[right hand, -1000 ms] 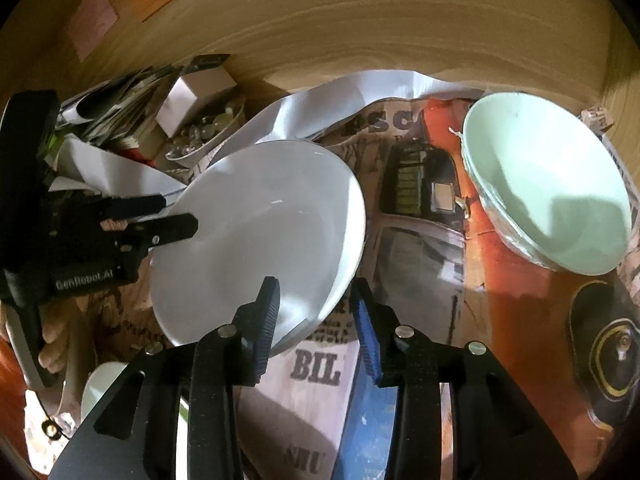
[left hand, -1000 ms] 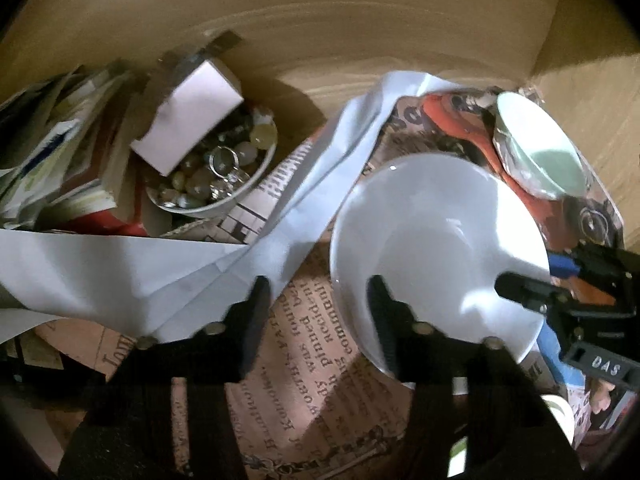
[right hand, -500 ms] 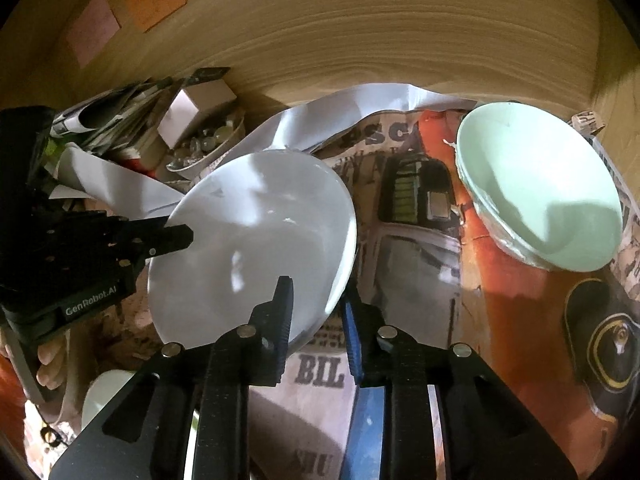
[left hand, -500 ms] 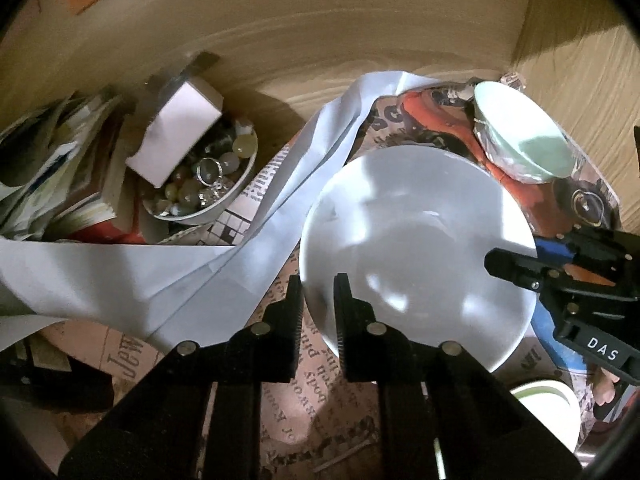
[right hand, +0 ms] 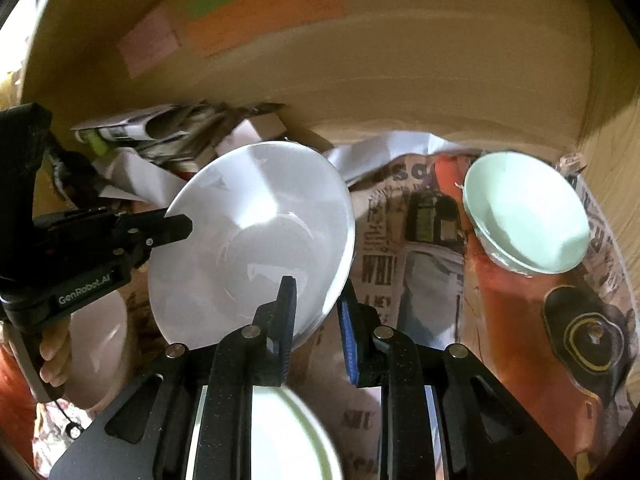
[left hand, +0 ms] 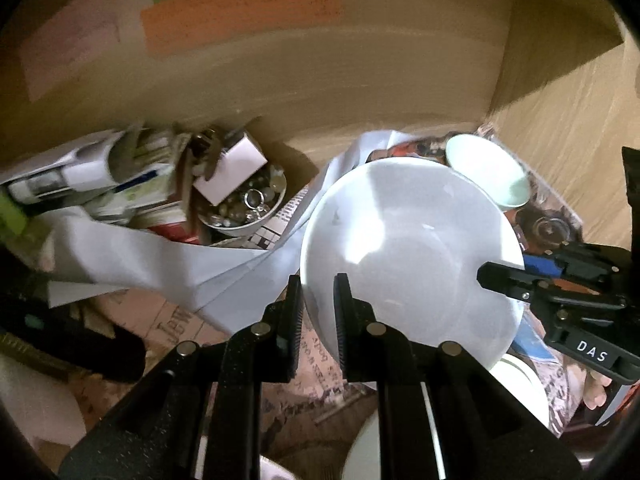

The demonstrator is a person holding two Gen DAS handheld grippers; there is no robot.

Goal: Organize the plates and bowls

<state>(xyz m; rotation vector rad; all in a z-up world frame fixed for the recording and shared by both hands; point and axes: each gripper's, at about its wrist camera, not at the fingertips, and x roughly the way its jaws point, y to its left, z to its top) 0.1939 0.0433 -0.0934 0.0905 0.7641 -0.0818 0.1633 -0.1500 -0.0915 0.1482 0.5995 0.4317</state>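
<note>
I have both grippers clamped on the white bowl (left hand: 412,256), one at each side of its rim. My left gripper (left hand: 316,312) pinches the bowl's left near edge, with one finger inside the rim and one outside. My right gripper (right hand: 316,312) pinches the right near edge the same way, its left finger (right hand: 286,312) lying over the inner wall and the blue-padded one behind the rim. The bowl hangs tilted between them, its mouth turned toward me, above the newspaper (right hand: 400,240) that lines the shelf. To the far right a mint bowl (right hand: 528,212) sits on the paper, tipped on its side and well apart from the white one. At far left a small dish of trinkets (left hand: 244,208) holds a white box, beside a stack of papers (left hand: 80,184), and a white sheet (left hand: 168,256) trails from there under the bowl. Green, orange and pink notes (right hand: 248,16) are stuck on the wooden back wall. Near me, below the grippers, I see the rim of a plate (right hand: 288,440), blurred. A hand (right hand: 54,352) grips the left handle.
</note>
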